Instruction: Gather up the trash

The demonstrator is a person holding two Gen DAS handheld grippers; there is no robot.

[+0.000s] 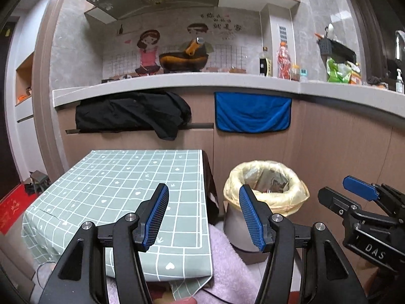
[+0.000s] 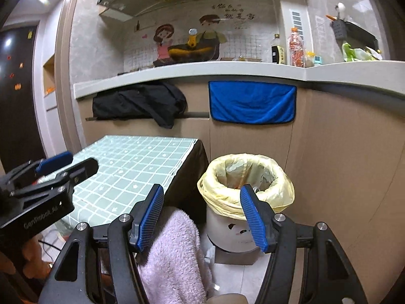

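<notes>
A: Small kitchen, tiled wall with cartoon stickers, a long counter across the back. On the left stands the surface [image 1: 121,190] under a green checked cloth, and I see no trash on it.

B: None in either view. Both claws are empty: the left claw [image 1: 202,219] stands apart with nothing between its pads, and the right claw [image 2: 200,219] likewise.

A: Then the bin [image 2: 246,190], right of the surface on the floor, looks to hold what's collected; its yellow liner has scraps inside.

B: So I'd judge the task nearly done, or between pickups. The next move calls for finding any leftover piece, then lining a claw over it.

A: The right view shows a face drawn on the bin. The left view hides that, but shows a red mat [image 1: 11,210] far left.
</notes>
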